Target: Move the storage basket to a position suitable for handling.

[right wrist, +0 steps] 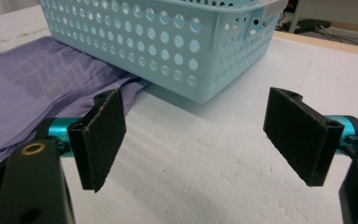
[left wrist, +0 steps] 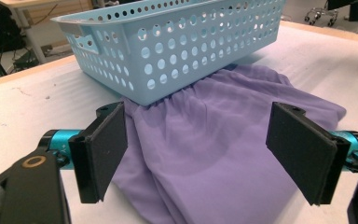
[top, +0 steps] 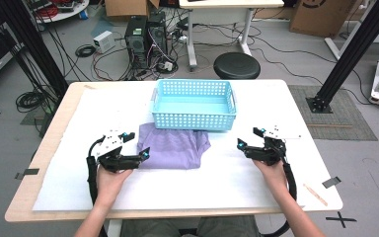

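On the left of the counter (top: 54, 143), the left tool (top: 137, 148) sits with its jaws spread wide and empty, aimed at the near left edge of the purple garment (top: 170, 148). In the left gripper view the purple garment (left wrist: 223, 140) lies loosely folded between the two pads, its far edge tucked under the front of the light blue perforated basket (left wrist: 168, 46). The step in hand looks like taking hold of the cloth, probably to lift it into the basket (top: 194, 106), which stands empty just behind it. To do this well, the left tool should drop low enough that its lower pad slides under the folded layers, then pinch several layers at once rather than the top one. The trapped edge should be drawn toward the person before lifting, or the basket may drag along. Further right, the right tool (top: 250, 139) hovers over bare counter, also wide open and empty, apart from the cloth; it would do well to take the opposite corner.
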The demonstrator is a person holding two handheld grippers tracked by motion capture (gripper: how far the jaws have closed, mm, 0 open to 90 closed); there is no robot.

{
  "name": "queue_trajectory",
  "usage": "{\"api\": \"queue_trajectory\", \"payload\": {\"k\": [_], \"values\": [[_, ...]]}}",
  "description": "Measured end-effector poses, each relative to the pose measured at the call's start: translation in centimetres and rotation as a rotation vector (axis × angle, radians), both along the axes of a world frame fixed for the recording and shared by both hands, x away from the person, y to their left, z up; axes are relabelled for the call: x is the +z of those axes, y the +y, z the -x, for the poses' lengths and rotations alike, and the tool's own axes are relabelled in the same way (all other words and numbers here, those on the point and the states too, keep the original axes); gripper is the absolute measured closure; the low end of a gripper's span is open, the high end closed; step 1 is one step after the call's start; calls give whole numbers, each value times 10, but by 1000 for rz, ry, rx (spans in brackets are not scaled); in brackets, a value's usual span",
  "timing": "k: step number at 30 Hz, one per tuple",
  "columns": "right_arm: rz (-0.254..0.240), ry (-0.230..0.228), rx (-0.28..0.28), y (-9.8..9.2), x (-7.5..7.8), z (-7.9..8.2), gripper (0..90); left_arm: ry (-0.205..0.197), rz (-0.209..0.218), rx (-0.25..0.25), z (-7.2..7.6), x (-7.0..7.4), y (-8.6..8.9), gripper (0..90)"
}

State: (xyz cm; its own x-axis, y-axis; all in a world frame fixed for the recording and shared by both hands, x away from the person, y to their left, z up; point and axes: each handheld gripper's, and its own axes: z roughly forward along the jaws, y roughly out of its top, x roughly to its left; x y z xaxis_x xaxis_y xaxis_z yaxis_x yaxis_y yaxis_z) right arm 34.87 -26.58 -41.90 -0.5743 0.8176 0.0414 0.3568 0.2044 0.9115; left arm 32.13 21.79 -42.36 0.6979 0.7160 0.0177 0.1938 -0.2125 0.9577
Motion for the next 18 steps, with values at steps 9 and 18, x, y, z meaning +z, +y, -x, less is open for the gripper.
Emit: {"api": "queue_trajectory", "payload": {"k": [9,18], "values": [[29,-42,40,8,1,7,268,23,-29,-1,7,-4,-6,205],[28,-52,69,17,1,11,345,40,18,31,10,-3,1,208]]}}
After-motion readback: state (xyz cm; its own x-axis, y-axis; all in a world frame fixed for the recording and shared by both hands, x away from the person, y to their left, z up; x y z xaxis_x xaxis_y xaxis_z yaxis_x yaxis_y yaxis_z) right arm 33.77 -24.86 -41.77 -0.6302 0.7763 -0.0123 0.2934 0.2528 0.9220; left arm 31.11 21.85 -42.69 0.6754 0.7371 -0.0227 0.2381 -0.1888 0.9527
